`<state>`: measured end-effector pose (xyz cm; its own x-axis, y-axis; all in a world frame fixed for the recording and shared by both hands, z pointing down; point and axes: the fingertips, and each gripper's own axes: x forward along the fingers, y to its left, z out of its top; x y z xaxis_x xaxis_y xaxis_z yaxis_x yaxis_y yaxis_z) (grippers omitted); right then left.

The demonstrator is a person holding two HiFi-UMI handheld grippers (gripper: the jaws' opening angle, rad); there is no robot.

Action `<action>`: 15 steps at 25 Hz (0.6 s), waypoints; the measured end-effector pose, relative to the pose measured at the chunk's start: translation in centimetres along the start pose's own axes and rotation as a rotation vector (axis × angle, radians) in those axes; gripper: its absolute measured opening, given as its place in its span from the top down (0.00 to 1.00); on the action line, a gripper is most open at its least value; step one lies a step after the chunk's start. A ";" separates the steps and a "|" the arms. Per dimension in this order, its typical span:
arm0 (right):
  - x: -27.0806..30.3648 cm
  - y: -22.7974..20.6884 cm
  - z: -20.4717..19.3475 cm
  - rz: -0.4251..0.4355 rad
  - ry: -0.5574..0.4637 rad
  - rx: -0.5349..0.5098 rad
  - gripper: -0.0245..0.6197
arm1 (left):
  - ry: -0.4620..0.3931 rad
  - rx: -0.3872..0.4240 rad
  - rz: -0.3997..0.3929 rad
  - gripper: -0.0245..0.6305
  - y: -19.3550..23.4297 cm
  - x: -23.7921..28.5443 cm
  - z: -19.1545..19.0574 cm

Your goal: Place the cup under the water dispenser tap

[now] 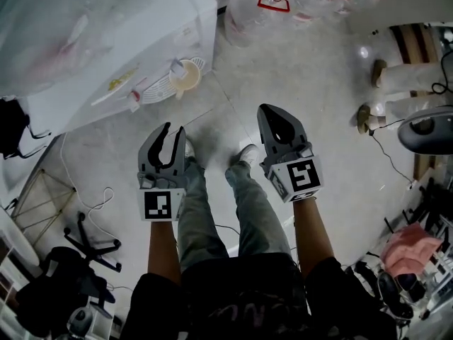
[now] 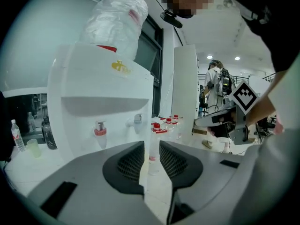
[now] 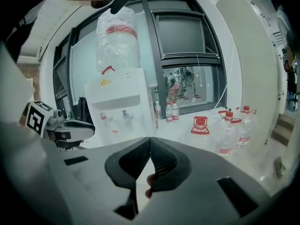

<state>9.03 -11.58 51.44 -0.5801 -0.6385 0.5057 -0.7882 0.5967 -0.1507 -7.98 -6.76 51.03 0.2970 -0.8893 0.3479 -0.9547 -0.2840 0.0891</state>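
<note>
The white water dispenser stands at the upper left of the head view. A pale cup rests on its round drip tray, right under the white tap; the red tap is to its left. My left gripper hovers over the floor short of the dispenser, jaws apart with nothing between them. In the left gripper view the dispenser fills the left and both taps show above the jaws. My right gripper is level with it on the right, pads touching, empty. The right gripper view shows the dispenser farther off.
Several large water bottles stand on the floor beyond the dispenser, also seen as bottles in the right gripper view. A black office chair and cables lie at lower left. The person's legs are between the grippers. Another person stands far off.
</note>
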 end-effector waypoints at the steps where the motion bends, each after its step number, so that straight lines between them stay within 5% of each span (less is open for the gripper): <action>1: -0.4 0.1 0.5 -0.003 -0.009 0.004 0.94 | 0.005 -0.005 0.003 0.80 -0.2 -0.4 0.4; 15: -5.1 2.3 8.3 -0.024 -0.076 -0.032 0.94 | 0.045 -0.054 -0.027 0.93 -2.8 -4.2 6.1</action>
<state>8.44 -10.96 41.47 -0.5757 -0.6873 0.4429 -0.7959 0.5952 -0.1109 -6.48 -4.46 43.62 0.3223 -0.8641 0.3866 -0.9465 -0.2866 0.1483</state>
